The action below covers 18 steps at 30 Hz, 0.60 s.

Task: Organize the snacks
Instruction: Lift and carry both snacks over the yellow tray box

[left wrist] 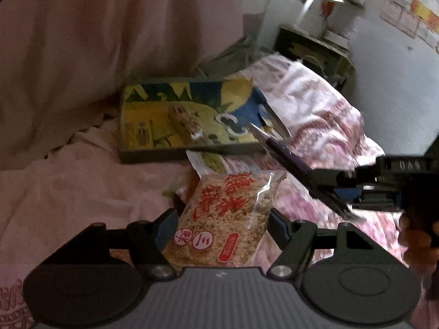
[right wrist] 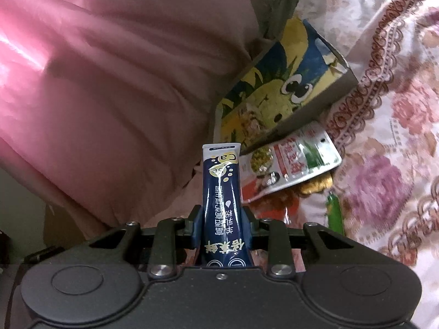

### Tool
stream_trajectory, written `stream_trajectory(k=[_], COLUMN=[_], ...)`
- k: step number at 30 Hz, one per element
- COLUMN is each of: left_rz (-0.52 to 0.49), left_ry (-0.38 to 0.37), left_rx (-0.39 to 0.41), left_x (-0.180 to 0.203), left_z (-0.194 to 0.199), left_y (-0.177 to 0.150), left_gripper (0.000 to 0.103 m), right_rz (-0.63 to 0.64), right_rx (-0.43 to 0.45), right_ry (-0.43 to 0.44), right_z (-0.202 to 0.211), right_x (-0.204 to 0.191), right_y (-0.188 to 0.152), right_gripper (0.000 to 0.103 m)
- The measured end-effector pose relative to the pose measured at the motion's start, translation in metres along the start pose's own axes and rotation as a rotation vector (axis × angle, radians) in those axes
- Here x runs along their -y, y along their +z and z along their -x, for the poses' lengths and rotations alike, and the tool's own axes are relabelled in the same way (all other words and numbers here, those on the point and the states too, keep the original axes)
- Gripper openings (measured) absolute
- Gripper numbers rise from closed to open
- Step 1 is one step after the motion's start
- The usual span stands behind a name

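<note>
My left gripper (left wrist: pixel 223 220) is shut on a clear packet of golden rice crackers with red lettering (left wrist: pixel 227 219), held above the bedding. My right gripper (right wrist: pixel 221 220) is shut on a dark blue stick sachet (right wrist: pixel 221 189) that stands upright between its fingers; the same sachet (left wrist: pixel 285 159) and the right gripper (left wrist: pixel 329 192) show at the right of the left wrist view. A shallow box with a yellow, green and blue cartoon print (left wrist: pixel 189 118) (right wrist: pixel 277 90) lies ahead of both grippers. A white, red and green snack pouch (right wrist: pixel 288 161) (left wrist: pixel 208 161) lies against its near side.
Pink fabric (right wrist: pixel 96 76) (left wrist: pixel 96 41) rises behind and left of the box. A floral bedspread (right wrist: pixel 384 137) (left wrist: pixel 323 109) covers the right side. A small green item (right wrist: pixel 334 213) and an orange wrapper (right wrist: pixel 279 205) lie near the pouch. A dark cabinet (left wrist: pixel 310 49) stands against the far wall.
</note>
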<state>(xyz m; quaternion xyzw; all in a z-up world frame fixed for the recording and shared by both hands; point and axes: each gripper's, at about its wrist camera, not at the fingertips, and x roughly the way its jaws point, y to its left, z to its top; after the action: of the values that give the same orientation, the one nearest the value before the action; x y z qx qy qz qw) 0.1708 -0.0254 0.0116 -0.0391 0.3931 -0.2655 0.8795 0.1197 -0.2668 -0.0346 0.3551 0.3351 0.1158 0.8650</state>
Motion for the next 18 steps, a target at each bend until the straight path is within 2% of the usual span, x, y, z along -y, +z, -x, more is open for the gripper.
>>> stream_trajectory(k=[9, 18], left_rz=[0.130, 0.177], left_ry=[0.059, 0.209], left_rx=[0.083, 0.170], left_x=[-0.029, -0.050], left_z=[-0.029, -0.086], left_y=[0.059, 0.107], left_gripper=[0.075, 0.075], right_rz=[0.025, 0.124], right_rx=[0.043, 0.071], right_ry=[-0.029, -0.080], right_z=[-0.028, -0.079], right_x=[-0.002, -0.011], right_y=[0.032, 0.070], right_gripper=[0.032, 0.032])
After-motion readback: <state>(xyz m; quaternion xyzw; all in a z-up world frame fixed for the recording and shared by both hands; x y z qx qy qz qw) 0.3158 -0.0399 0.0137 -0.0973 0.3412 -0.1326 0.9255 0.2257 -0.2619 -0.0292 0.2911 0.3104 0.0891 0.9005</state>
